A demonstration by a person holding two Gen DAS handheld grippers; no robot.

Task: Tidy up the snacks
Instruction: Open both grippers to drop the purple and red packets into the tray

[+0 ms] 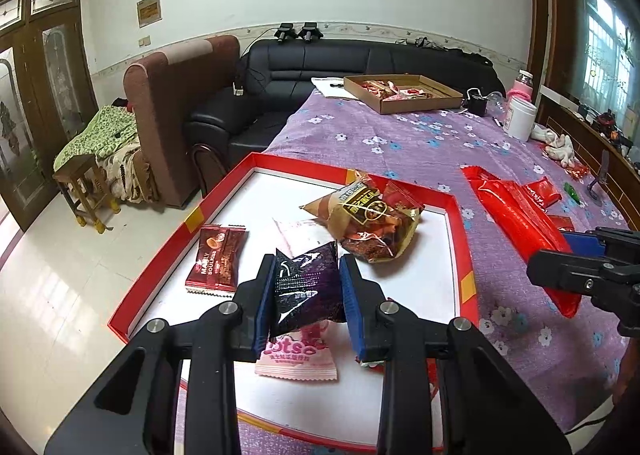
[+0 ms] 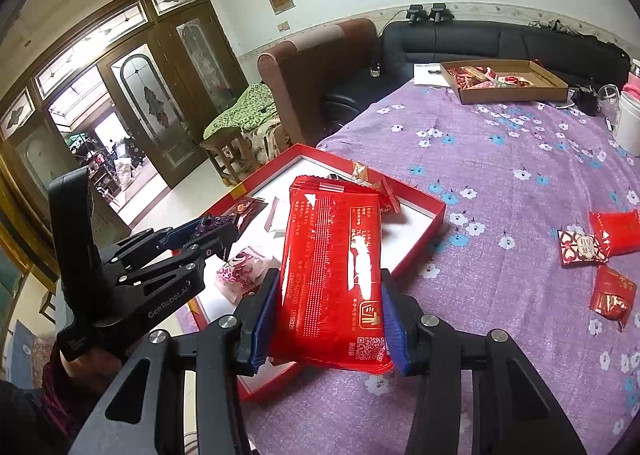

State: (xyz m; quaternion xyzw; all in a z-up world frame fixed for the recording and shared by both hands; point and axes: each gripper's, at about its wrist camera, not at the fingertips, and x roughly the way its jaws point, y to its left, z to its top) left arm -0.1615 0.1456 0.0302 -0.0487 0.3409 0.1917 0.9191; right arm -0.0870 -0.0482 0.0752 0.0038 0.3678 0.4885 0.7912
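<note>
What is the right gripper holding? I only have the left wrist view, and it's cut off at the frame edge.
Observer: The right gripper is shut on a long red packet; its fingers clamp the end with the QR code.
Operator: Any snacks outside the red box?
Observer: Yes, a heart-patterned packet lies on the purple tablecloth, with a crumpled red packet just below it in the right wrist view.
</note>
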